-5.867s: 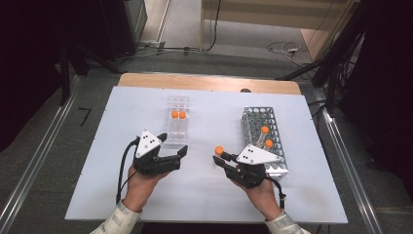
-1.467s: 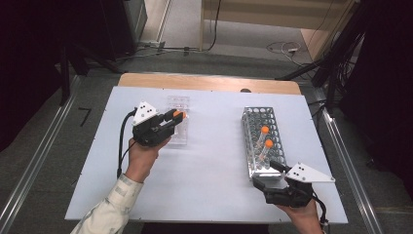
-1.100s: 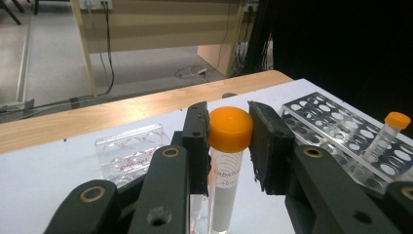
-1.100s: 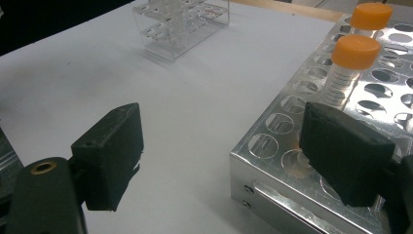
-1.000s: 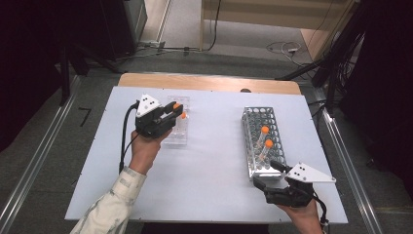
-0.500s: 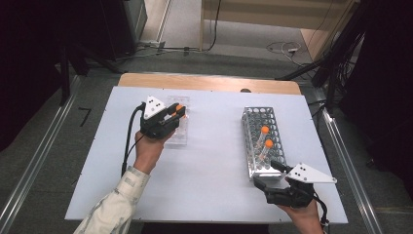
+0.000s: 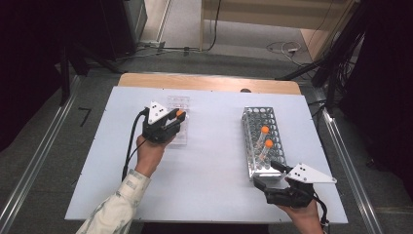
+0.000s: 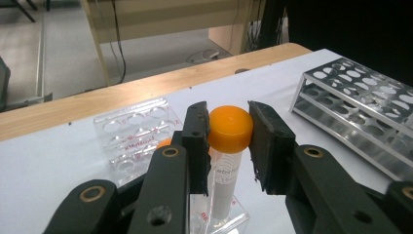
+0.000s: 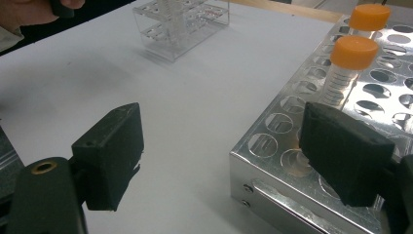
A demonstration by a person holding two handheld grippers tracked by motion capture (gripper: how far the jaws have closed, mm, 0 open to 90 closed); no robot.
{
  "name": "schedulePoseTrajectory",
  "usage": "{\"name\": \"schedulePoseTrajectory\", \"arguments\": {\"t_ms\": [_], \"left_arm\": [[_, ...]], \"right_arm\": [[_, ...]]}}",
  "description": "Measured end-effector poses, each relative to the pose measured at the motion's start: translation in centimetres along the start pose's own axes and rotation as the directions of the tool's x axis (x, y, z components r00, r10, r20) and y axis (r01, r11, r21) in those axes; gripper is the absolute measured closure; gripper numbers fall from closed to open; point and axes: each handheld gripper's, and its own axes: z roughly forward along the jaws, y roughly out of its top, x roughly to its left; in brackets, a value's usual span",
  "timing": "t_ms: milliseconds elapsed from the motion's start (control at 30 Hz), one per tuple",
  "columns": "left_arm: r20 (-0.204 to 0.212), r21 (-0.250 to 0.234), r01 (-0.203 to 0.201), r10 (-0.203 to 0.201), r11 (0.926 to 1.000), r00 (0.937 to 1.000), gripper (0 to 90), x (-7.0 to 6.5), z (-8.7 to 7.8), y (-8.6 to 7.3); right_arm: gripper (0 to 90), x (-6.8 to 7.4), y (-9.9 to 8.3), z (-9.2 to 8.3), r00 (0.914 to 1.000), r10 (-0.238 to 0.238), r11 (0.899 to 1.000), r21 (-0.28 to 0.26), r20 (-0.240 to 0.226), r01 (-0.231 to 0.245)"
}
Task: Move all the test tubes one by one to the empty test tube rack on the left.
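An orange-capped tube (image 8: 230, 129) stands with its lower end in the clear plastic rack (image 8: 131, 131), and my left gripper (image 8: 229, 141) is shut on its cap. A second orange cap (image 8: 163, 143) peeks out behind the left jaw. In the high view the left gripper (image 7: 173, 122) sits over the clear rack (image 7: 178, 103) at centre left. The metal rack (image 7: 253, 146) holds two orange-capped tubes (image 9: 353, 53). My right gripper (image 9: 219, 161) stands open at that rack's near corner (image 9: 292, 161), with nothing between the jaws.
The white table top (image 7: 214, 161) runs between the two racks. A wooden strip (image 7: 209, 83) borders its far edge, and metal rails (image 7: 341, 146) flank both sides. Many holes of the metal rack are unfilled.
Since the earliest frame my left gripper has gone from mid-table to the clear rack and closed on a tube's cap. The right gripper has drawn back to the near right corner.
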Motion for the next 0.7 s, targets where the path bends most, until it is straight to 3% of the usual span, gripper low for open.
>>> {"name": "schedulePoseTrajectory", "arguments": {"t_ms": [467,700], "left_arm": [[0.0,0.017,-0.017,0.017,0.9997,0.9999,69.0,-0.2,0.19,-0.47],[0.006,0.01,-0.011,0.011,0.9999,0.9999,63.1,-0.23,-0.14,-0.35]], "right_arm": [[15.0,0.01,-0.04,0.07,1.0,0.003,1.0,0.004,-0.001,-0.003],[15.0,-0.05,-0.07,0.07,1.0,0.006,1.0,0.003,0.0,-0.006]]}}
